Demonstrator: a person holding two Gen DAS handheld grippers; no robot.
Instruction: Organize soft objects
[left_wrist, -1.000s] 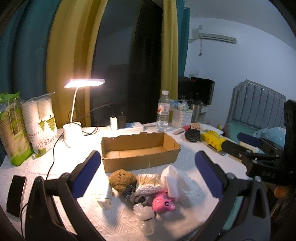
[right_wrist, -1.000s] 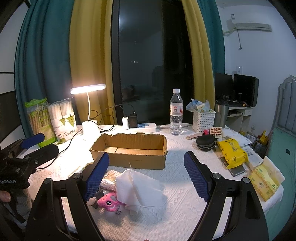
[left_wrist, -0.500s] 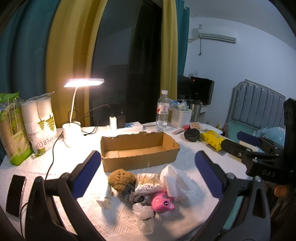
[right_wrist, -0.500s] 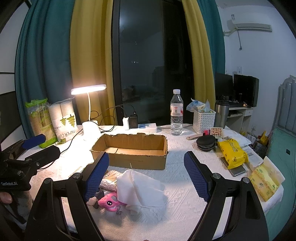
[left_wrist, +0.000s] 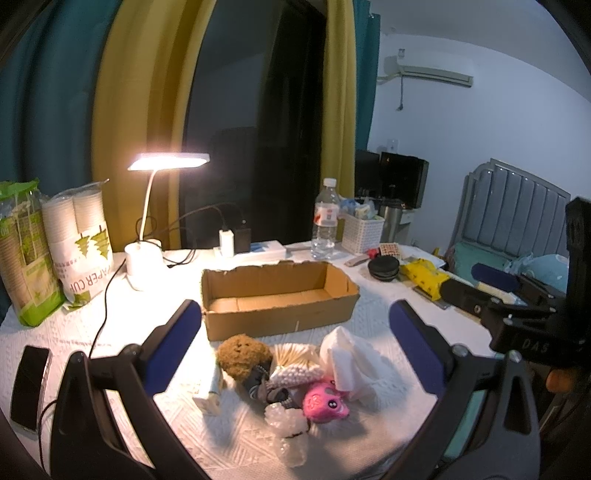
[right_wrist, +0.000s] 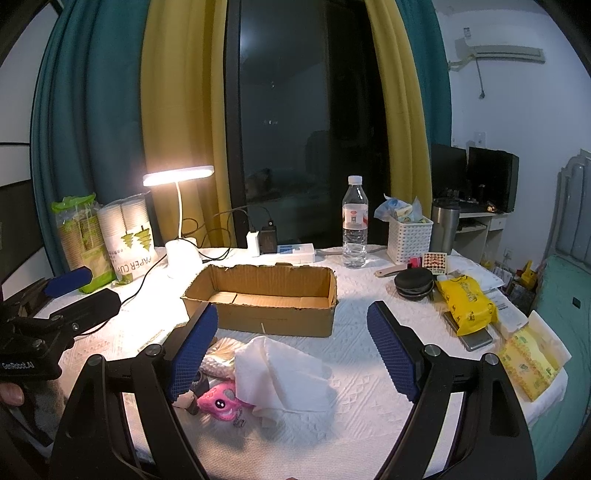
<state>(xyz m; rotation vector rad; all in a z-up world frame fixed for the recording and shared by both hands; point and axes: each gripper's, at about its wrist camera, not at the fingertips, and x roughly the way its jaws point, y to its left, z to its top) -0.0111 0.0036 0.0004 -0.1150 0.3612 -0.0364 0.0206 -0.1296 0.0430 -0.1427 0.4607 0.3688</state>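
Both my left gripper (left_wrist: 295, 332) and right gripper (right_wrist: 291, 343) gape empty; I'd pinch the brown plush (left_wrist: 242, 354) just before the cardboard box (left_wrist: 277, 295) gently.

Looking forward from above the near table edge; left view from farther left; both sharing the cardboard box (left_wrist: 279, 295) (right_wrist: 264, 295).

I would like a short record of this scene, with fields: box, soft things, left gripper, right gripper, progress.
box: cardboard box, open top, nothing visible inside
soft things: brown plush, pink toy, tissue, in a pile on the table in front of the box
left gripper: open, holds nothing
right gripper: open, holds nothing
progress: nothing in the box yet
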